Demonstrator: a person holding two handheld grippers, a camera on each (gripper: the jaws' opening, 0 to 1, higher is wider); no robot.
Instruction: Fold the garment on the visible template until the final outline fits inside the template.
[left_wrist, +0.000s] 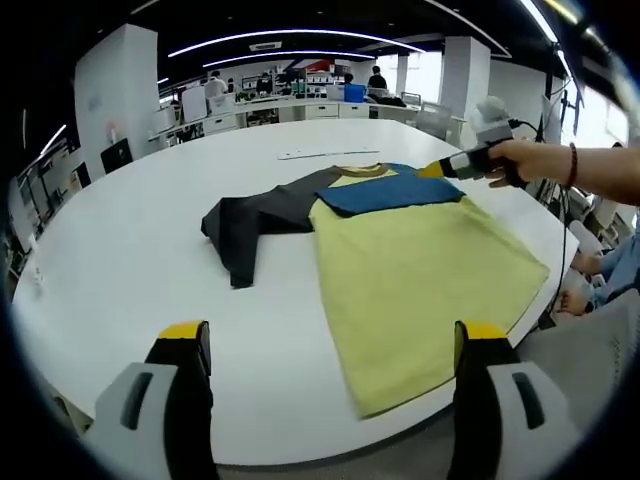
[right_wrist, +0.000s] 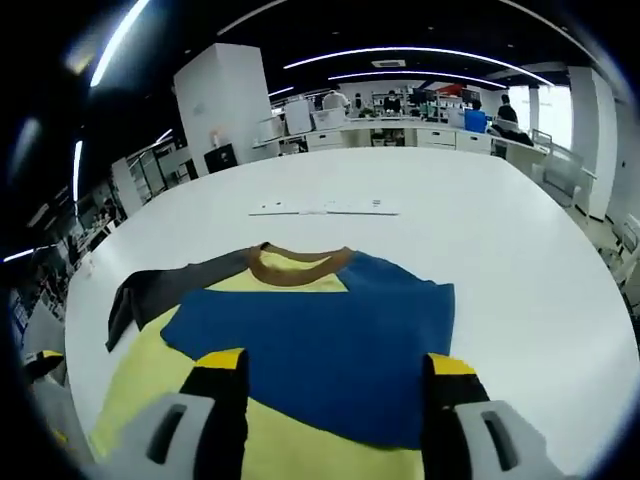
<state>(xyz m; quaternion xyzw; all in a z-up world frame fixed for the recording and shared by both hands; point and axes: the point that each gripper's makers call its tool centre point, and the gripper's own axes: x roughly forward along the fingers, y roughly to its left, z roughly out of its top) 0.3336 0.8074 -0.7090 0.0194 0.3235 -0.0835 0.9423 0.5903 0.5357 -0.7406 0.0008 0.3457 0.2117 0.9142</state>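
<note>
You have a large round white table (left_wrist: 140, 260) before you; on it the garment (left_wrist: 400, 250) lies spread flat, yellow body, blue sleeve folded across the chest, dark sleeve stretched aside; beyond its collar lies a pale flat strip (right_wrist: 325, 208).

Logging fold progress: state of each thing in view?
T-shirt: flat on the white table, blue sleeve folded across the chest, dark sleeve spread out to the side.
Left gripper: open, holding nothing, short of the hem.
Right gripper: open, jaws over the blue sleeve.
</note>
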